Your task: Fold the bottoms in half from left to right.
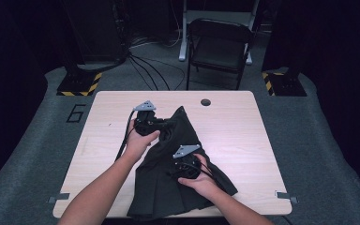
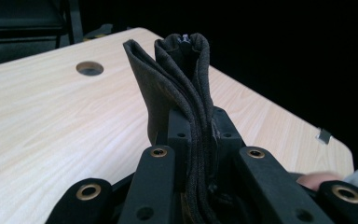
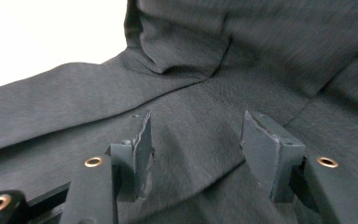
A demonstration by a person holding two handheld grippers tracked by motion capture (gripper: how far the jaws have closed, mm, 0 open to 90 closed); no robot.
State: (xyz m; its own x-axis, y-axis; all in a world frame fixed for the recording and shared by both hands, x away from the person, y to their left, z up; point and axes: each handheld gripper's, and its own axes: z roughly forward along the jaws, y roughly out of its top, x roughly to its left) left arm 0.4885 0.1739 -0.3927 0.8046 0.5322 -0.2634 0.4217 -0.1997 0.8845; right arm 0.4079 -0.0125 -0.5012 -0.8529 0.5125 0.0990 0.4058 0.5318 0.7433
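A black garment point(image 1: 178, 183) lies on the light wooden table point(image 1: 243, 140), spread from the middle toward the near edge. My left gripper point(image 1: 157, 125) is shut on a bunched fold of this cloth point(image 2: 182, 79), which stands up between the pads point(image 2: 179, 133) above the tabletop. My right gripper point(image 1: 183, 165) hovers over the lower part of the garment point(image 3: 191, 121), its jaws open with the pads point(image 3: 137, 144) apart and only flat cloth beneath them.
The table has a round cable hole point(image 1: 206, 101) near its far edge. A black folding chair point(image 1: 218, 49) stands beyond the table. Cables run across the grey floor point(image 1: 145, 70). Bare tabletop lies to the right and left of the garment.
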